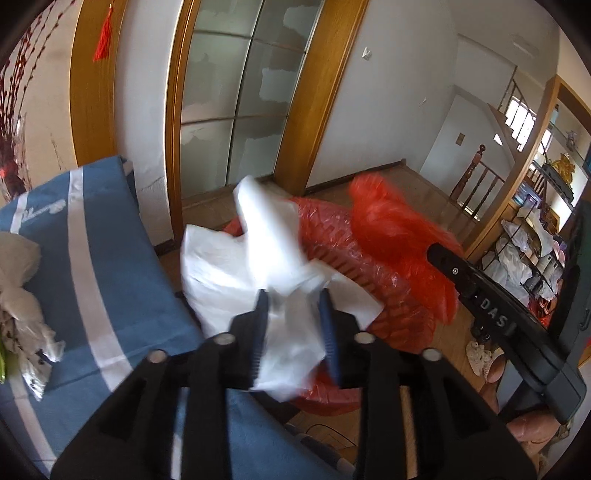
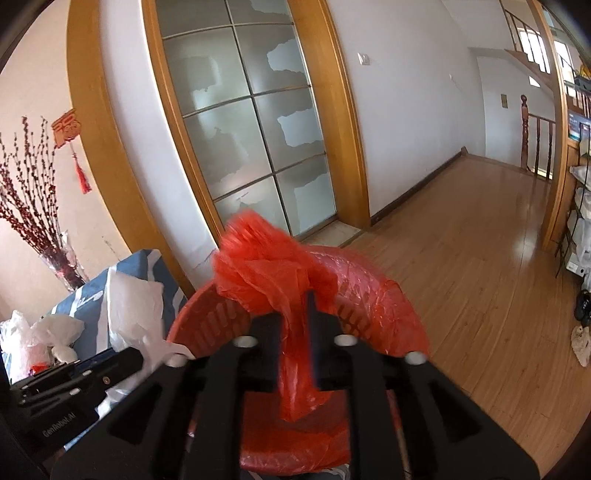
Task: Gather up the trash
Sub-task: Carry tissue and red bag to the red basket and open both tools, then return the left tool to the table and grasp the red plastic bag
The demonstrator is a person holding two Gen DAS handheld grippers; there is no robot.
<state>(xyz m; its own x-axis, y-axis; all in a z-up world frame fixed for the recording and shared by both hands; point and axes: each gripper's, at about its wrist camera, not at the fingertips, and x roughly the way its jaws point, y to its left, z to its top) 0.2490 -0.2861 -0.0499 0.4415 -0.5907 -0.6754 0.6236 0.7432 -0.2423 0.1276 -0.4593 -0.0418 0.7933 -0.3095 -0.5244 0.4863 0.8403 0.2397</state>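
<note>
- Left gripper [image 1: 293,299], lower centre of the left wrist view: its blue-padded fingers [image 1: 262,314] stand partly apart with a crumpled white plastic bag [image 1: 243,266] between them. The bag is motion-blurred; whether the pads press on it cannot be told.
- Red waste basket [image 1: 369,280], centre of the same view: lined with a red plastic bag [image 1: 399,229], it stands on the wooden floor [image 1: 417,181] just behind the white bag.
- Right gripper [image 2: 295,310], lower centre of the right wrist view: its black fingers [image 2: 312,314] are partly apart, with a bunched strip of the red liner hanging between them. The film is blurred, so a firm clamp cannot be confirmed.
- In the left wrist view the right gripper enters from the right edge, its tip at the liner's raised rim.
- Blue-and-white striped cloth [image 1: 92,258], left of the left wrist view: it carries more crumpled white plastic [image 1: 18,280].
- Background, upper centre of both views: a frosted-glass door [image 1: 236,92] in a wooden frame. A red tassel [image 1: 105,33] hangs at upper left.
</note>
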